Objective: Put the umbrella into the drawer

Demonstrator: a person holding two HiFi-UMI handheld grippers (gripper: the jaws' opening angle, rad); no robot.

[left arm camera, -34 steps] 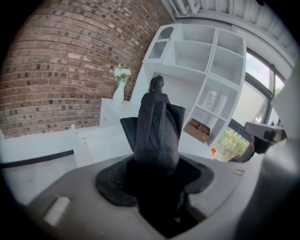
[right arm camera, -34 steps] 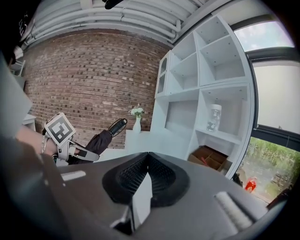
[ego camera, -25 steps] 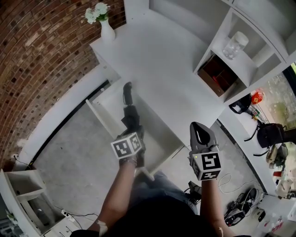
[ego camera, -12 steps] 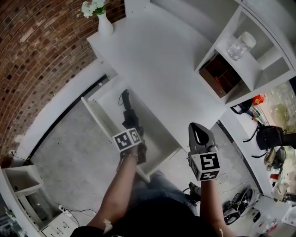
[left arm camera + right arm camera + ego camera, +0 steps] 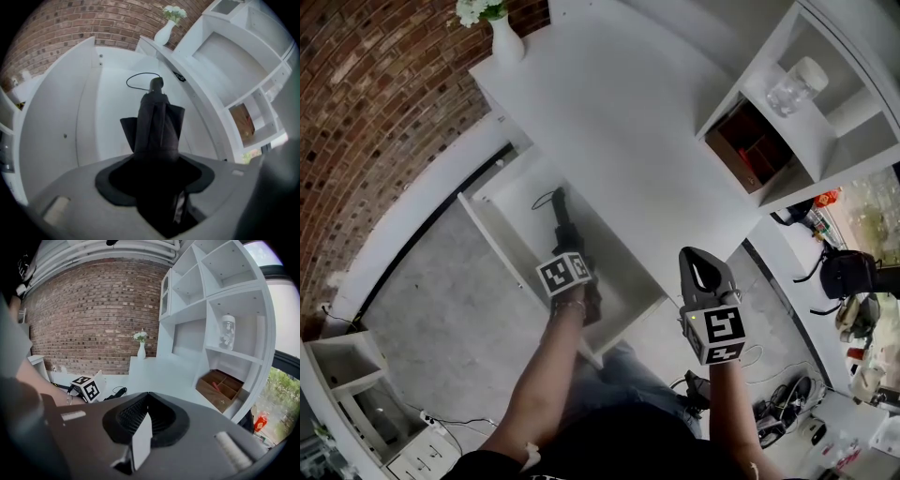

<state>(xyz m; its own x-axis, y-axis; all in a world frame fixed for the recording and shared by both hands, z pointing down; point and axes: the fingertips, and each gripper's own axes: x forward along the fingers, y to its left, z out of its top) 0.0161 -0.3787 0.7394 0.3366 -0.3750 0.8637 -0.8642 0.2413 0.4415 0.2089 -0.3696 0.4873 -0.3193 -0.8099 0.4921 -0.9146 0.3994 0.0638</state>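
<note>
Left gripper (image 5: pixel 155 176) clenched on the folded black fabric umbrella (image 5: pixel 157 119), tilted down, handle toward 12 o'clock inside the open white drawer (image 5: pixel 56 122), likely to lay it lengthwise. Right gripper (image 5: pixel 705 274), jaws together and empty, hung clear at 3 o'clock.

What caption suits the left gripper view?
Left tool clamped on a folded dark fabric umbrella, handle end pointing into the open white drawer.

Left tongs (image 5: pixel 154 161) hide one end of the umbrella (image 5: pixel 157 119).
</note>
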